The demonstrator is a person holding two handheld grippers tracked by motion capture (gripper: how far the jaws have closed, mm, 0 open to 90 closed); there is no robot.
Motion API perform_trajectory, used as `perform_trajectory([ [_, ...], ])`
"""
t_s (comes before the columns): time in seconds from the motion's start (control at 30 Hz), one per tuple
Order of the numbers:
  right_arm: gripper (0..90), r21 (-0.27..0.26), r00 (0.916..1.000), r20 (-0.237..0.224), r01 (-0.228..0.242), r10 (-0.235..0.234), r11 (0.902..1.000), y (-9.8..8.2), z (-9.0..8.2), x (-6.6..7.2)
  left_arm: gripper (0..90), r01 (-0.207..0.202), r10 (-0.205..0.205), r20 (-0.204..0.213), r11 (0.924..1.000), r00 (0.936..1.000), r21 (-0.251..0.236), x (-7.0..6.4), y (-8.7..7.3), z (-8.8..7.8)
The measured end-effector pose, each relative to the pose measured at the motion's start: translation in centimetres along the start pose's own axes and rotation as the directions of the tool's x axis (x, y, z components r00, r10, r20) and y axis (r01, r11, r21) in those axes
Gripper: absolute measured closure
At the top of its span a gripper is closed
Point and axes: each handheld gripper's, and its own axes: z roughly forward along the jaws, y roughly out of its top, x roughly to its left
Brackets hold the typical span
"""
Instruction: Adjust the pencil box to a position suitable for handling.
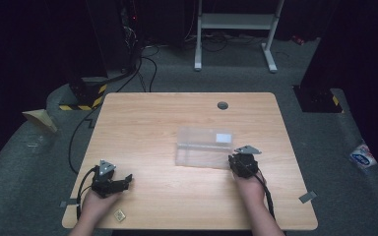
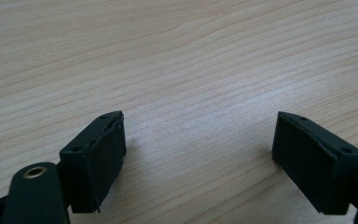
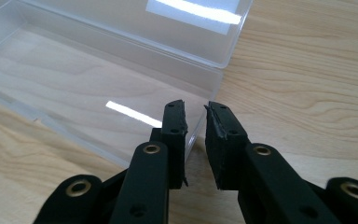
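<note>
I have the wooden table [image 1: 142,123] in front of me with a clear plastic box [image 1: 204,146] lying open on it, lid folded back, and the work in hand looks like getting a grip on that box at its near right corner. My right gripper [image 3: 196,116] has its jaws drawn nearly together, and in the right gripper view the box's end wall [image 3: 209,88] stands just ahead of the tips, with the near corner seeming to run down into the narrow slot between the two pads; I judge it pinched on that thin wall, though the clear plastic makes the contact hard to confirm. The next move, as I read it, calls for a steady hold and a careful pull or lift, since a thin slick wall could slip out of a pinch this small. In the high view that right gripper [image 1: 242,162] sits touching the box's near right corner, hand behind it, forearm coming up from the table's near edge. My left gripper [image 1: 109,181] rests well apart to the left, jaws spread over bare wood [image 2: 196,84], nothing between them. A small yellowish item [image 1: 120,215] lies just behind the left hand.
</note>
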Motion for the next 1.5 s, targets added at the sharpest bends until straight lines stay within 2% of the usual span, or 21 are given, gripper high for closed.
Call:
perform_trajectory([
  [0.23, 76.5, -0.008, 0.9991, -0.020, 0.038, -0.038, 0.9992, -0.4, -0.2, 1.4, 17.8, 0.000, 0.000, 0.000, 1.0000, 1.0000, 0.000, 0.0, 0.0, 0.0],
  [0.4, 75.4, -0.011, 0.9989, -0.026, 0.039, -0.039, 0.9992, -0.6, -0.3, 2.1, 17.8, 0.000, 0.000, 0.000, 1.0000, 1.0000, 0.000, 0.0, 0.0, 0.0],
  [1.5, 74.7, -0.015, 0.9987, -0.019, 0.046, -0.046, 0.9988, -0.5, -0.2, 2.1, 17.8, -0.001, 0.001, 0.002, 1.0000, 1.0000, 0.000, 0.0, 0.0, 0.0],
])
